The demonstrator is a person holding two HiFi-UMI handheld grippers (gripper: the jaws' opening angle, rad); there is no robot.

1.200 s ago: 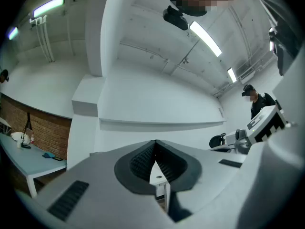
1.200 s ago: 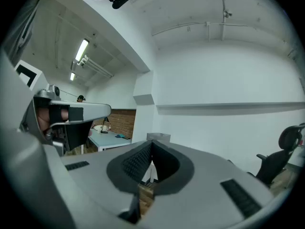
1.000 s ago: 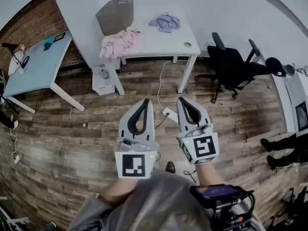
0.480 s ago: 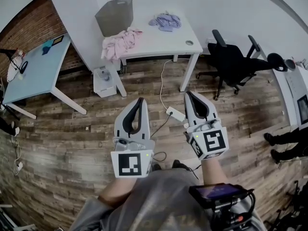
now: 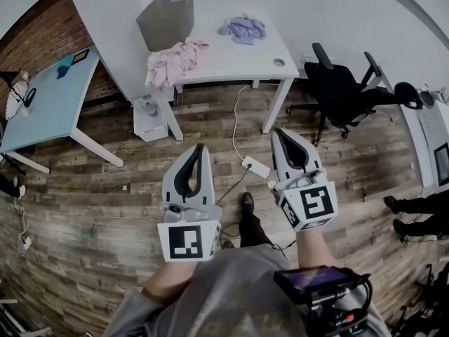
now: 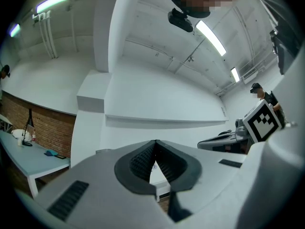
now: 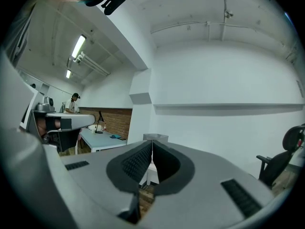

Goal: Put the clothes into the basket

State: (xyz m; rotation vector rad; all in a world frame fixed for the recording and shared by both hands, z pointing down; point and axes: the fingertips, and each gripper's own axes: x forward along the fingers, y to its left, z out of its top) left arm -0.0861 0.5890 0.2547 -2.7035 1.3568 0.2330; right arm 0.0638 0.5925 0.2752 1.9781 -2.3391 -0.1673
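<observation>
low and left of centre in the head view: left hand-held gripper (image 5: 200, 148), jaws closed tip to tip, nothing held. same in the left gripper view, ribbed pads (image 6: 141, 160) meeting in a point, only a sliver of background visible in the loop behind them. low and right of centre: right hand-held gripper (image 5: 280, 132), likewise closed and empty, tips touching in the right gripper view. both side by side but apart, pointed toward the top of the frame, over the wooden floor (image 5: 105, 209).

top centre of the head view: white bench (image 5: 238, 63) against the wall. at its upper left corner, grey basket (image 5: 167, 21), upright. just below the basket in the frame, crumpled pink clothes (image 5: 175, 60), close to its base and spilling toward the bench's front left edge; touching it or not, cannot tell. toward the upper right of the bench top, well apart from the basket, a smaller heap of lilac clothes (image 5: 242, 30). near the right front corner, small round thing (image 5: 279, 62), too small to make out.

under the bench at left, small white unit (image 5: 149, 114). on the floor between bench and grippers, white power strip (image 5: 256, 167) with a cable running up toward the bench. right of the bench, black office chair (image 5: 340, 93). at the left edge, pale blue table (image 5: 42, 104). between the grippers, lower in the frame, dark shoe (image 5: 247, 203).
</observation>
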